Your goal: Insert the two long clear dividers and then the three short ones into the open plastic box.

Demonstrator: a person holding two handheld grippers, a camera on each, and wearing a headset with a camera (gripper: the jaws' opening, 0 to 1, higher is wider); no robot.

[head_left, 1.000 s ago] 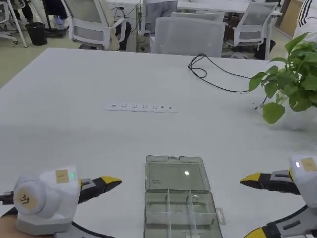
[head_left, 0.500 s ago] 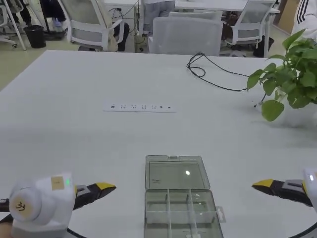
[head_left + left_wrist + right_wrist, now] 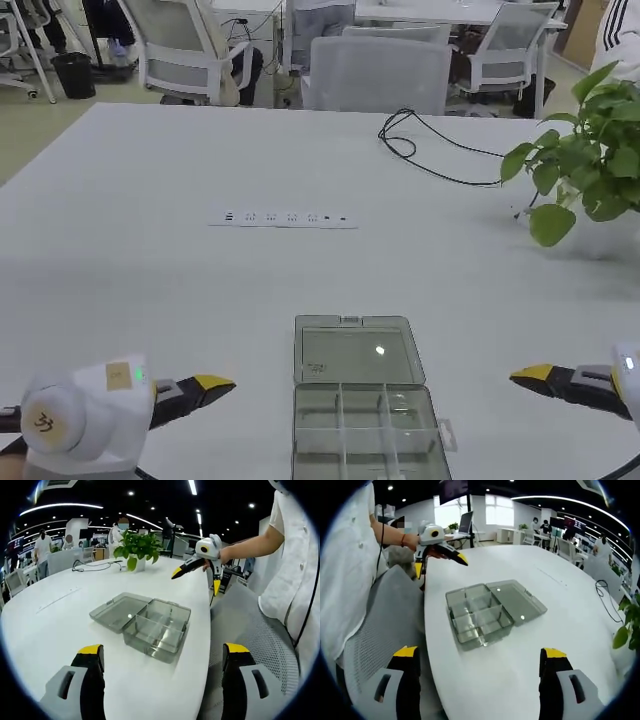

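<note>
Clear rectangular plastic box [image 3: 366,428], lid laid open and clear dividers [image 3: 341,418] seated inside, at the white worktop's [image 3: 150,270] near edge, flanked by left gripper [image 3: 163,649] and right gripper [image 3: 479,653] — both apart from it, jaws spread wide, empty.

White housings and black, yellow-tipped fingers [image 3: 93,680] on left gripper [image 3: 163,649] and right gripper [image 3: 479,652]; white short-sleeved shirt [image 3: 290,565], red wristband [image 3: 403,540].

Open-plan office. Office chairs [image 3: 375,72] standing behind a big white table [image 3: 150,260], power strip [image 3: 283,218] lying on it, cable [image 3: 432,142] trailing across, plant [image 3: 585,160] sitting at the edge. Strip lights [image 3: 192,486] glowing overhead, monitor [image 3: 466,523] showing further back, people [image 3: 43,547] standing around.
</note>
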